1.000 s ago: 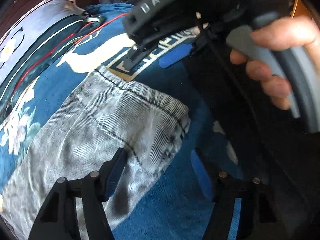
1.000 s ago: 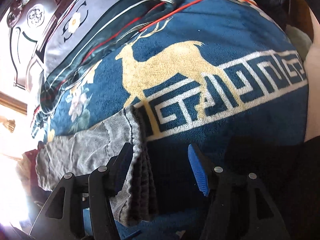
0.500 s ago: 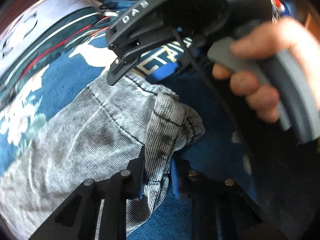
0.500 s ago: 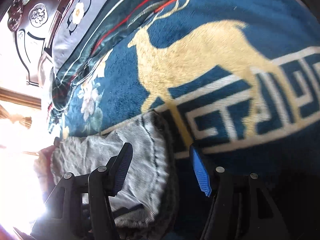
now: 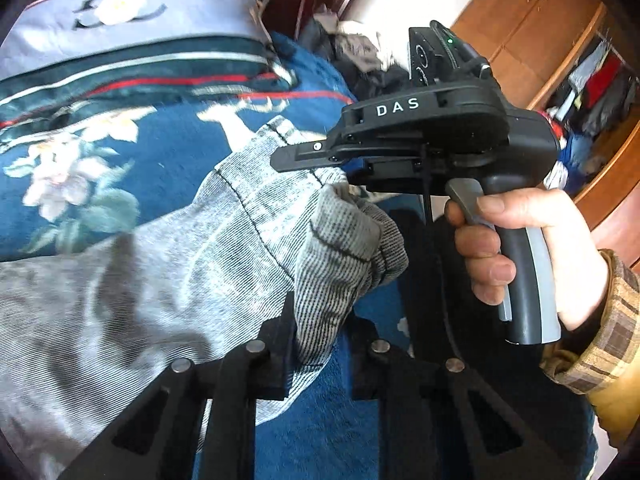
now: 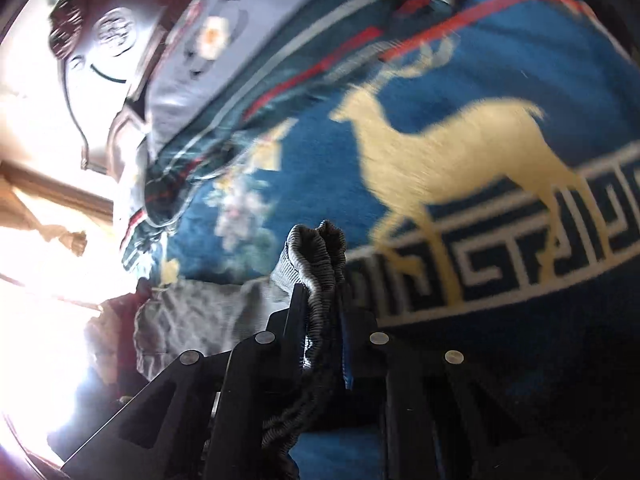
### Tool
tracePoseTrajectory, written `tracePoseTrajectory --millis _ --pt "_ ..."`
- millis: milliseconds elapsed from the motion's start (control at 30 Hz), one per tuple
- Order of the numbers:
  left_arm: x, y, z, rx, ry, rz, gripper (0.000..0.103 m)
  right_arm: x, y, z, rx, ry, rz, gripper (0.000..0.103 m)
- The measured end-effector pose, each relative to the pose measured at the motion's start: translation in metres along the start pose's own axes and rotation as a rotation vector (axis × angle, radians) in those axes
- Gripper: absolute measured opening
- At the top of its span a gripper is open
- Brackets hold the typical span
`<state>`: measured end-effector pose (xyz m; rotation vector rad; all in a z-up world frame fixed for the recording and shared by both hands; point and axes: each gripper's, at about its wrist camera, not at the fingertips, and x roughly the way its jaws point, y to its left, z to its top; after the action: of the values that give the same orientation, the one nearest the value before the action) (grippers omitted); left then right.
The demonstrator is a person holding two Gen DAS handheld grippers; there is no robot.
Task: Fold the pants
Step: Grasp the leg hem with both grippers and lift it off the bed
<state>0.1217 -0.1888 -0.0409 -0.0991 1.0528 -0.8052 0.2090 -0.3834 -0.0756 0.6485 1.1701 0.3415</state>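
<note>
My left gripper is clamped on the grey pants at the hem, fabric bunched just ahead of its tips. My right gripper, its jaws having just closed, pinches what looks like the ribbed waistband; my right hand wraps its handle over the blue blanket.

White capital letters "DAS" are showing on the black side housing of the right claw in the left wrist view, just above its fingers. Nothing else is reading as text: the blanket is carrying only a deer figure and a key-pattern border, no letters.
</note>
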Motion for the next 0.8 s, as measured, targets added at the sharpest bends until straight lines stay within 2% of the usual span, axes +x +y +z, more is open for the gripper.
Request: tracePoseTrajectory --millis 167,400,600,800 --pt "-0.033 0.018 0.004 -0.055 -0.079 0.000 0.020 -0.003 0.064 0.001 -0.114 -0.011 0.016 0.013" --pt "-0.097 0.054 -0.026 -0.163 -0.164 0.020 0.020 0.025 0.152 -0.012 -0.265 0.028 0.027 0.012" --pt "-0.116 0.101 -0.054 -0.316 -0.176 0.053 0.020 0.089 0.206 -0.028 -0.348 0.113 -0.031 0.012" --pt "-0.112 0.135 -0.081 -0.421 -0.151 0.087 0.020 0.151 0.224 -0.044 -0.374 0.195 -0.080 0.012"
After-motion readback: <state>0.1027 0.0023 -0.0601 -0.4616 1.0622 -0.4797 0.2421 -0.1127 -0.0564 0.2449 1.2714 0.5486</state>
